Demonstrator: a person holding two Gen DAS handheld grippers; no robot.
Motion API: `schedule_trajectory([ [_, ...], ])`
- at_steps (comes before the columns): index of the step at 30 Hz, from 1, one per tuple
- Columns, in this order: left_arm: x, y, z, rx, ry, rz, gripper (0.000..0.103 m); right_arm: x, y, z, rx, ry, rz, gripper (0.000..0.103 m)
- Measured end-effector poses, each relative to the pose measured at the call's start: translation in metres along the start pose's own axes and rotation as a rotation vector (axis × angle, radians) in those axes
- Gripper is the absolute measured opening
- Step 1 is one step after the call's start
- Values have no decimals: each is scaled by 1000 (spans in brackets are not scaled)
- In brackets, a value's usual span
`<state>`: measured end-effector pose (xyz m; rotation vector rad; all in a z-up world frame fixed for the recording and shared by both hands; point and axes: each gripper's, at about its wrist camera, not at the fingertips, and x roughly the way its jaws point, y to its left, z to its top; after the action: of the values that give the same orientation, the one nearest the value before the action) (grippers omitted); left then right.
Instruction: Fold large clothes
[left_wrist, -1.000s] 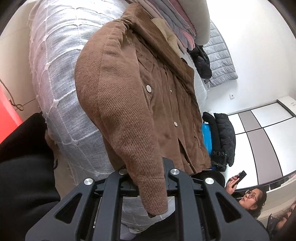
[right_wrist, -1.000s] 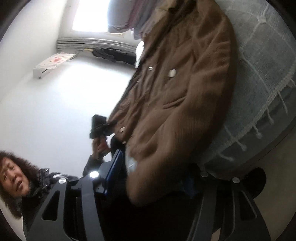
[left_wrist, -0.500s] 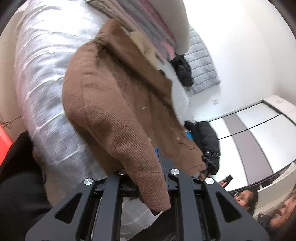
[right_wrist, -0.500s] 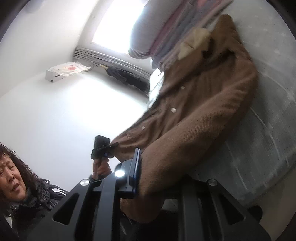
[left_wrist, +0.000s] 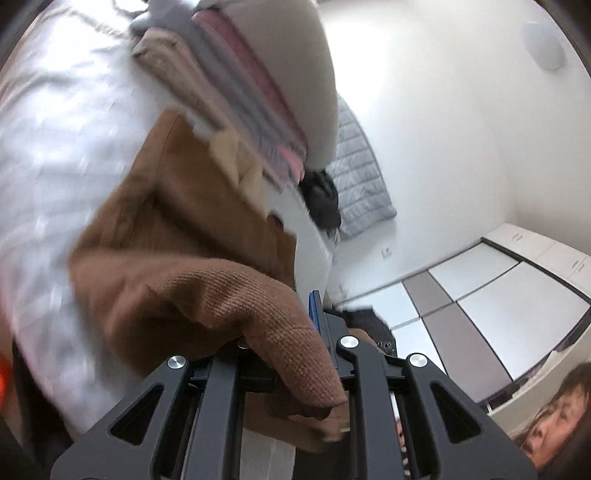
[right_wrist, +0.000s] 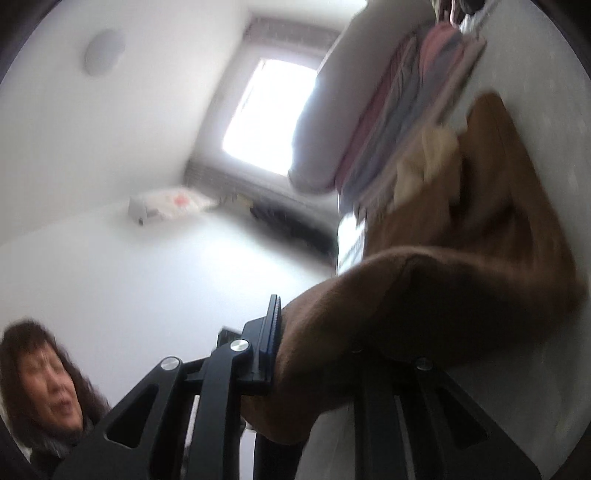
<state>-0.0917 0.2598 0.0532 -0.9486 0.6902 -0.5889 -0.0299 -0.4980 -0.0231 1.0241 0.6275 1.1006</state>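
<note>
1. Brown corduroy jacket (left_wrist: 177, 236): spread over the white bedspread (left_wrist: 55, 155), collar end toward the stack of folded clothes (left_wrist: 236, 88); pale lining showing at the collar; both sleeves lifted off the bedspread.
2. Left gripper (left_wrist: 291, 354): jaws clamped on the cuff end of one jacket sleeve (left_wrist: 258, 306); ribbed cuff draped over and past the fingers.
3. Right gripper (right_wrist: 317, 354): jaws drawn in on the other sleeve (right_wrist: 424, 295); blue pad (right_wrist: 271, 328) pressed against the cloth; far finger hidden behind fabric.
4. Stack of folded clothes: pink, grey and beige layers under a pale cushion, just beyond the jacket collar.
5. Quilted grey coat (left_wrist: 358, 181): against the white wall, dark garment beside it.
6. Window (right_wrist: 269, 114): bright, blurred.
7. Person (right_wrist: 48, 391): low at the frame edge, dark hair.
</note>
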Motion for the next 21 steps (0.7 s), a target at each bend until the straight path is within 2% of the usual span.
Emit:
schedule_trajectory([
  [3, 29, 0, 63, 20, -43, 3, 11, 22, -13, 65, 3, -67, -52, 18],
  [7, 87, 14, 151, 24, -102, 39, 12, 47, -54, 141, 58, -166, -158, 18],
  [9, 116, 29, 191, 8, -142, 78, 12, 65, -83, 181, 95, -213, -251, 18],
  [11, 165, 53, 229, -1, -150, 171, 16, 84, -116, 214, 146, -232, -349, 19],
  [12, 185, 63, 238, -3, -134, 227, 17, 96, -140, 227, 208, -220, -391, 23],
  [13, 215, 85, 248, -30, -100, 332, 19, 105, -155, 233, 246, -202, -437, 31],
  [14, 230, 100, 248, -55, -68, 380, 20, 115, -174, 238, 282, -186, -545, 35],
  [16, 260, 123, 247, -79, 2, 470, 21, 122, -192, 240, 315, -169, -608, 37],
  [17, 262, 125, 247, -76, -11, 479, 22, 122, -191, 240, 286, -180, -629, 38],
  [19, 255, 126, 254, -105, -39, 418, 27, 119, -187, 241, 237, -186, -609, 44],
  [21, 246, 124, 264, -147, -33, 383, 29, 106, -183, 236, 233, -209, -588, 48],
])
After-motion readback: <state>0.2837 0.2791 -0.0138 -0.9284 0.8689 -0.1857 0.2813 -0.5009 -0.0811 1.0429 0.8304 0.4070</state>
